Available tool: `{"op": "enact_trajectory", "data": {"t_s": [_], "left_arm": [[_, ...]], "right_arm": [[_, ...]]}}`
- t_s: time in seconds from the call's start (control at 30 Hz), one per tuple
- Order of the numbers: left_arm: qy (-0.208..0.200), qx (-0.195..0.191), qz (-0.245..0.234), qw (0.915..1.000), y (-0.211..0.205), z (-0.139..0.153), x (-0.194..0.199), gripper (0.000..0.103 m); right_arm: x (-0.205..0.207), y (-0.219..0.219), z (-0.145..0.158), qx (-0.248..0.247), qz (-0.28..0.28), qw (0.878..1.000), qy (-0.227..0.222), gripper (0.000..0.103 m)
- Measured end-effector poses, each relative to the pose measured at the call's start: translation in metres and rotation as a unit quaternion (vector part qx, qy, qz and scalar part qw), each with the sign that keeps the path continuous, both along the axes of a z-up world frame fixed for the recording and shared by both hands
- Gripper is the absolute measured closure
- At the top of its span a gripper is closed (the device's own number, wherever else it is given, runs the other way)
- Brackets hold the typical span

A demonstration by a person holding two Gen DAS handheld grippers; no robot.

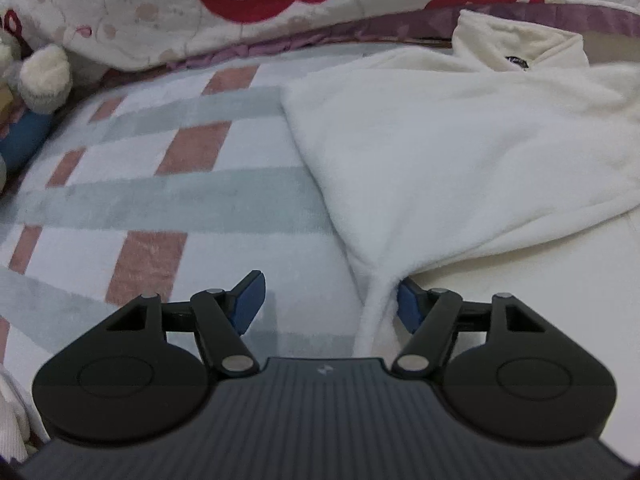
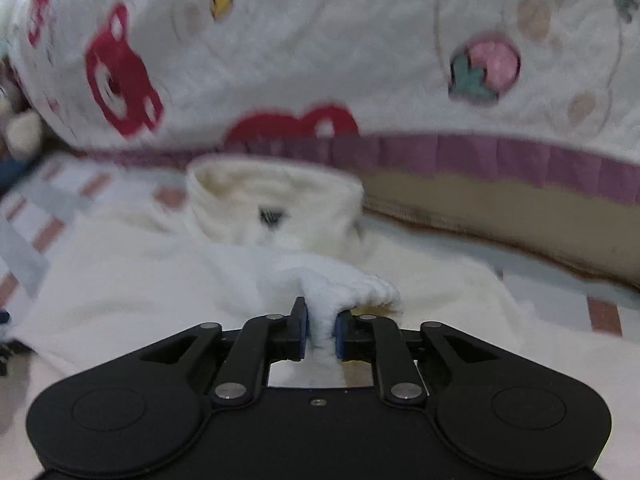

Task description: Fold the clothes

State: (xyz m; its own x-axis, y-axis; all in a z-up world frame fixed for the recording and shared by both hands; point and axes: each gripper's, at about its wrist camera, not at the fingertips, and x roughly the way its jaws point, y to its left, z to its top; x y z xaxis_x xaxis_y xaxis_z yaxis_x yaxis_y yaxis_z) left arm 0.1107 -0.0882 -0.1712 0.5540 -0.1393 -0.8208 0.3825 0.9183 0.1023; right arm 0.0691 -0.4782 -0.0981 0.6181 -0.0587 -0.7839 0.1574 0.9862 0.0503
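Right wrist view: blurred fleece garment collar.

Left wrist view: close, angled down past jaws, bedsheet ahead. Right wrist view: close, angled down. Both share cream garment collar, quilt beyond jaws.

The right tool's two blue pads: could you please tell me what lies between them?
A bunched fold of the white fleece garment lies between the right tool's pads, as the right wrist view shows; it runs down through the gap.
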Motion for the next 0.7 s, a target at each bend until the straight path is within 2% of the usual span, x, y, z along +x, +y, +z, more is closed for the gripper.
{"op": "enact_trajectory", "data": {"t_s": [0.07, 0.17, 0.27, 0.33, 0.37, 0.47, 0.57, 0.63, 0.7], "left_arm": [[0.005, -0.003, 0.004, 1.0, 0.001, 0.0, 0.002, 0.034], [-0.002, 0.005, 0.004, 1.0, 0.002, 0.001, 0.001, 0.034], [-0.001, -0.001, 0.012, 0.9999, 0.003, 0.005, 0.002, 0.034], [0.004, -0.009, 0.017, 0.9998, 0.003, 0.009, 0.002, 0.034], [0.007, -0.016, 0.017, 0.9997, 0.003, 0.012, 0.0, 0.034], [0.023, -0.064, 0.002, 0.9977, 0.005, 0.024, -0.006, 0.035], [0.014, -0.147, -0.027, 0.9887, 0.005, 0.039, -0.014, 0.035], [-0.011, -0.211, -0.051, 0.976, 0.001, 0.046, -0.019, 0.035], [-0.009, -0.246, -0.068, 0.9669, -0.008, 0.045, -0.018, 0.035]], "right_arm": [[0.007, -0.007, -0.019, 0.013, -0.006, 0.998, 0.063, 0.063], [-0.003, -0.012, -0.042, -0.034, -0.016, 0.996, 0.078, 0.06], [-0.024, -0.028, -0.043, 0.021, -0.048, 0.998, 0.038, 0.059], [-0.035, -0.034, -0.039, 0.044, -0.063, 0.997, 0.022, 0.059], [-0.04, -0.033, -0.036, 0.04, -0.058, 0.997, 0.017, 0.059], [-0.05, -0.006, -0.034, -0.061, -0.012, 0.998, 0.024, 0.059], [-0.058, 0.009, -0.026, -0.054, -0.001, 0.998, -0.019, 0.059], [-0.062, 0.014, -0.022, -0.023, 0.014, 0.998, -0.056, 0.059], [-0.058, 0.02, -0.022, 0.009, 0.053, 0.996, -0.068, 0.06]]}}
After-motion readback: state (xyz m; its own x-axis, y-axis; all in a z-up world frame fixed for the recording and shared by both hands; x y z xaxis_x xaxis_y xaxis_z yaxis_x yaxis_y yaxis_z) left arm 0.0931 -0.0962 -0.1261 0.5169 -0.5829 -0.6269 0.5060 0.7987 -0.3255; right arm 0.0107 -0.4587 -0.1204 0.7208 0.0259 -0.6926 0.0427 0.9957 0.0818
